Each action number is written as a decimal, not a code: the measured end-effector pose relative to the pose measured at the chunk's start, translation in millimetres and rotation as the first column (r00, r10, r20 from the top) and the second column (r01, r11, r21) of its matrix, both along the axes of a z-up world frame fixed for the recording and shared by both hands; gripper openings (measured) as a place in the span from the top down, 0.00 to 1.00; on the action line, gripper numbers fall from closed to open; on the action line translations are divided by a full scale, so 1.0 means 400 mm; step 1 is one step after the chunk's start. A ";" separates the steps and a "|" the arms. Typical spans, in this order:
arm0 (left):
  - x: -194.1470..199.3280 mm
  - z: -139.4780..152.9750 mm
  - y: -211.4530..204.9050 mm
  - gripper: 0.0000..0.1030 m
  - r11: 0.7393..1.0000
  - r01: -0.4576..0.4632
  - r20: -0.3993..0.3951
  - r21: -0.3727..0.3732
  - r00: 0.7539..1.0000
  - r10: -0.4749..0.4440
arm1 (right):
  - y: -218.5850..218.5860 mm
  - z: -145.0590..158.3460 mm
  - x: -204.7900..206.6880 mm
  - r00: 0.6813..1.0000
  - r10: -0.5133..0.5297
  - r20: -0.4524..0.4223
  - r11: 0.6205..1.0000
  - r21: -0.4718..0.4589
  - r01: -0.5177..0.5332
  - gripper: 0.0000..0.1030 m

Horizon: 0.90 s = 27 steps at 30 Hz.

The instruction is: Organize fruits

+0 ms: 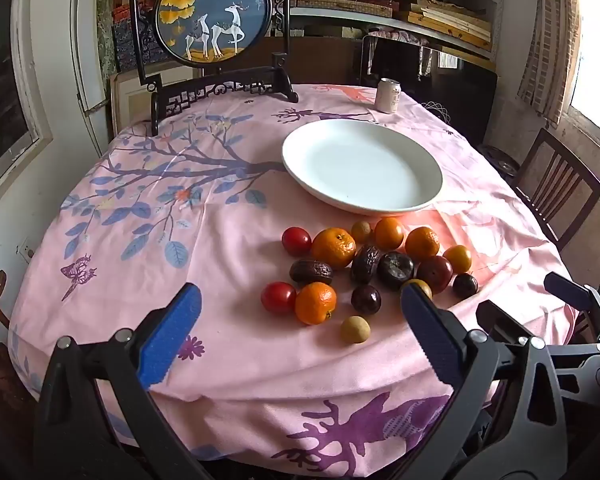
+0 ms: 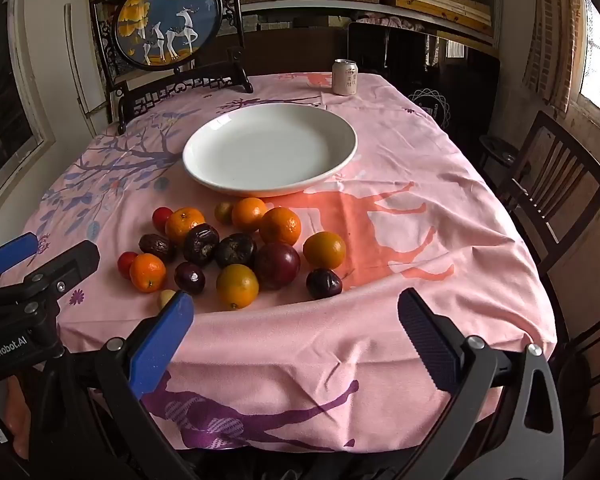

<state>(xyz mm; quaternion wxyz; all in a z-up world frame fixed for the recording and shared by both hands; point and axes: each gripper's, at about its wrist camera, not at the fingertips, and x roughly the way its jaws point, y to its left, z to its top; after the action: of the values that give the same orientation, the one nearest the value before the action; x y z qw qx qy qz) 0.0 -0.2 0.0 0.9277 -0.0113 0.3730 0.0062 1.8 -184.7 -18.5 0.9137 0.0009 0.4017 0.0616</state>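
On my left gripper [image 2: 40,284], seen to the left of the white plate [image 2: 340,152], I read "GenRobot.AI" in white on the black body. Behind the plate, the can [image 2: 345,77] carries printed characters too small for me to read.

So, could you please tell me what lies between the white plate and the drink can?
Only bare pink tablecloth lies between the white plate and the drink can, clearest in the right wrist view.

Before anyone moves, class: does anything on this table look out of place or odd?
Nothing is spilled or damaged. The fruit lies loose on the rumpled tablecloth while the white plate holds nothing. A drink can stands upright at the far edge.
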 end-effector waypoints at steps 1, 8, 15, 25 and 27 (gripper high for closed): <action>0.000 0.000 0.000 0.02 1.000 0.000 0.002 0.001 1.000 0.000 | 0.000 0.000 0.000 1.000 0.000 -0.002 1.000 -0.003 0.000 0.01; 0.000 0.000 0.000 0.02 1.000 -0.003 0.002 0.000 1.000 0.003 | -0.001 -0.001 0.001 1.000 0.000 0.004 1.000 0.003 0.000 0.01; 0.001 -0.001 0.001 0.02 1.000 -0.003 -0.001 -0.003 1.000 0.003 | 0.000 -0.001 0.000 1.000 0.000 0.003 1.000 0.003 0.000 0.01; 0.000 0.002 -0.005 0.02 1.000 -0.001 -0.001 -0.006 1.000 0.001 | 0.001 0.000 -0.002 1.000 0.000 0.003 1.000 0.001 0.000 0.01; 0.000 0.003 -0.005 0.02 1.000 -0.002 -0.002 -0.005 1.000 0.002 | 0.001 0.000 -0.001 1.000 0.001 0.002 1.000 0.003 -0.001 0.01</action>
<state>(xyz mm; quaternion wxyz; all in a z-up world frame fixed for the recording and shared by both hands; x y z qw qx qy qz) 0.0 -2.0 1.0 0.9274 -0.0139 0.3737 0.0062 1.3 -184.4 -18.3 0.9140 0.0019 0.4008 0.0625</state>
